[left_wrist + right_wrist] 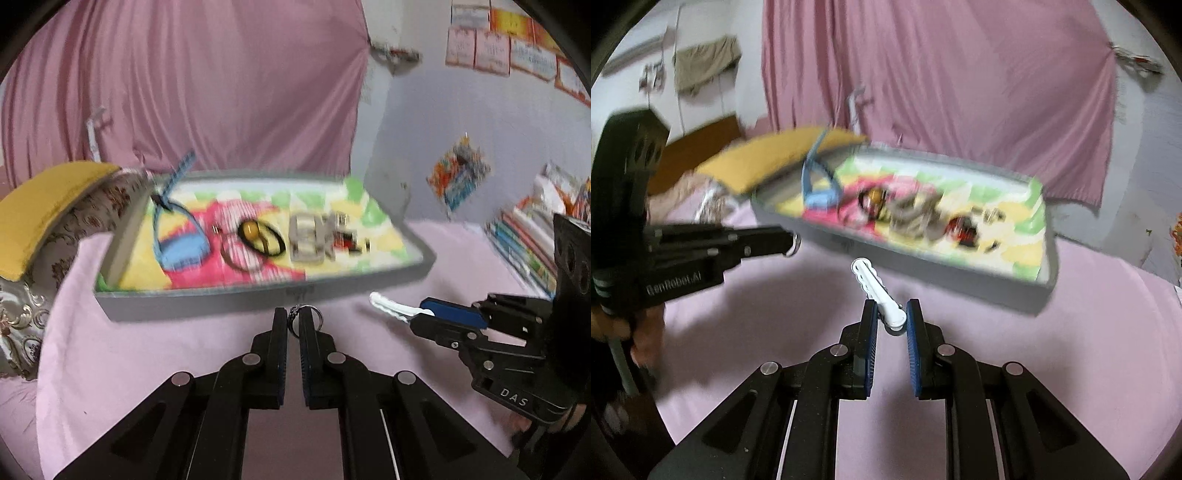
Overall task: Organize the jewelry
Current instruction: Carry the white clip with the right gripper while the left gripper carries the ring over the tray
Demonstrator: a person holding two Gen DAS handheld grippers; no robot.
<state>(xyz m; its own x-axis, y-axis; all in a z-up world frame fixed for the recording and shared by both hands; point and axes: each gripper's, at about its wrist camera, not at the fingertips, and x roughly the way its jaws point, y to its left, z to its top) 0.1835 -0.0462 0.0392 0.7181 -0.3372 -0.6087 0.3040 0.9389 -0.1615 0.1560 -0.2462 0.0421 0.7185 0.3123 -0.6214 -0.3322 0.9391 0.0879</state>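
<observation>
jewelry tray [207, 301] just ahead, landmark. my left gripper [293, 321] clenched on small metal ring [306, 317]; my right gripper [891, 314] grasping white hair clip [875, 291], both held clear before tray for sorting.

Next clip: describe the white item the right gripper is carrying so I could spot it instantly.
Start from the grey tray with its colourful liner on the pink cloth. In front of it, the right gripper pinches a white hair clip by one end. Its wavy, toothed edge and plain white plastic distinguish it from the metal ring in the left gripper.
</observation>
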